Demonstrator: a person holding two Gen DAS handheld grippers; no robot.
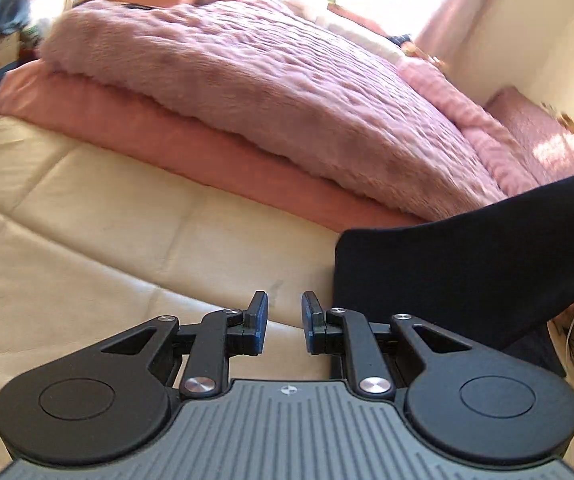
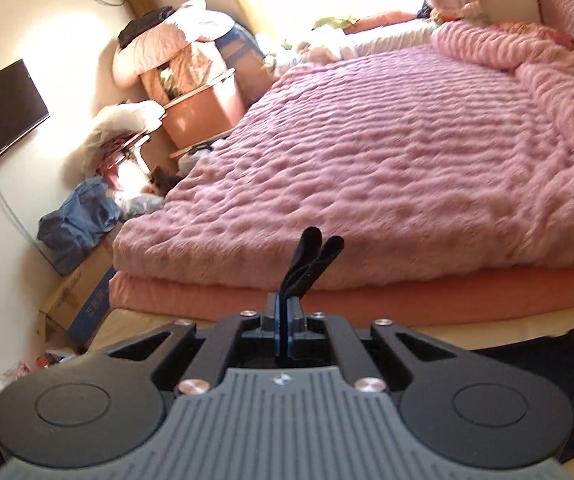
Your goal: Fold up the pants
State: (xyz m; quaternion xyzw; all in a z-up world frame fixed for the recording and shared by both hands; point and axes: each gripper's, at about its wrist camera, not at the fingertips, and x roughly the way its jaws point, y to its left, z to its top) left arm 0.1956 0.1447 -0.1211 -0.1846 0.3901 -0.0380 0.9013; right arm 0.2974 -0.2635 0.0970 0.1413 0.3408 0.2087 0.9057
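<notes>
Pinching a fold of the dark pants (image 2: 311,258) at frame centre, the right tool (image 2: 285,320) lifts it for folding; the left tool (image 1: 285,324) waits spread, empty, over the cream mattress (image 1: 87,240).

Bed, cream quilted mattress (image 1: 87,216), bare along its near edge in my left view. Lying on it: a salmon sheet (image 1: 159,136) folded flat, with a fluffy pink blanket (image 1: 247,80) spread on top of that; dark pants (image 1: 467,264), partly resting on the cream surface just beside the sheet's edge.
</notes>
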